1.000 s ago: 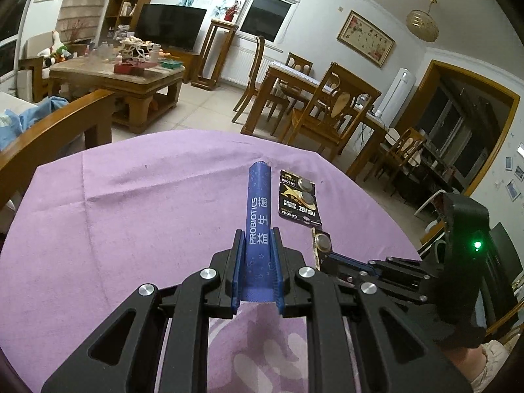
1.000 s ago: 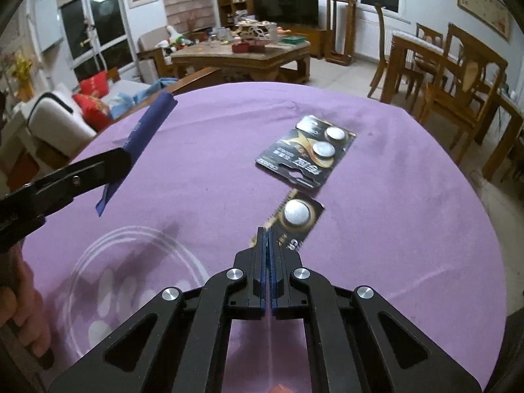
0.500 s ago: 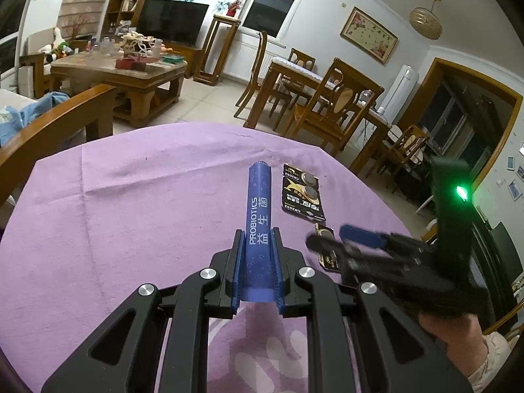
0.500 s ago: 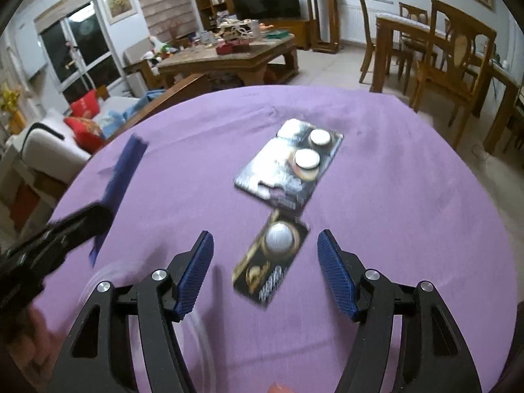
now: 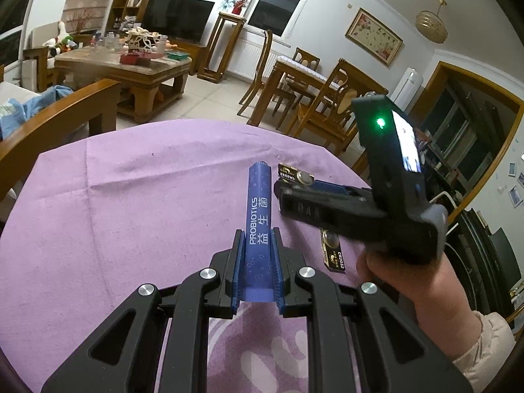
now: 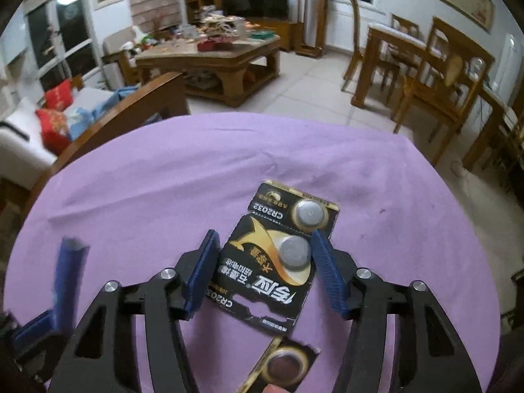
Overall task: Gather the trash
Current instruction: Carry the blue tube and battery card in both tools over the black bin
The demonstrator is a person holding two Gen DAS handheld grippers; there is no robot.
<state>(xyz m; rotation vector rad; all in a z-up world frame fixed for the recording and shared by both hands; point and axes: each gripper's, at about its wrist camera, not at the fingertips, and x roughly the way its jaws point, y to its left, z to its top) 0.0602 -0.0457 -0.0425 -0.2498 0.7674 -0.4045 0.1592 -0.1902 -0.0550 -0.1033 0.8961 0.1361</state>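
Note:
My left gripper (image 5: 258,245) is shut on a blue probiotics sachet (image 5: 258,209) and holds it above the purple tablecloth (image 5: 131,216). My right gripper (image 6: 265,239) is open, its blue pads either side of a black battery card with two coin cells (image 6: 278,255) lying on the cloth. A small torn-off piece with one coin cell (image 6: 281,365) lies just behind the jaws; it also shows in the left wrist view (image 5: 332,252). The right gripper (image 5: 294,193) shows from the side in the left wrist view, over the card (image 5: 291,175). The sachet (image 6: 67,281) shows at the left in the right wrist view.
The round table's edge (image 6: 458,196) drops off to the tiled floor. A wooden chair back (image 5: 59,121) stands at the left edge. A coffee table (image 5: 131,65) and dining chairs (image 5: 327,108) stand farther off.
My right gripper let go of the single-cell piece, opened, and moved forward over the two-cell card. The left gripper kept hold of the sachet and barely moved.

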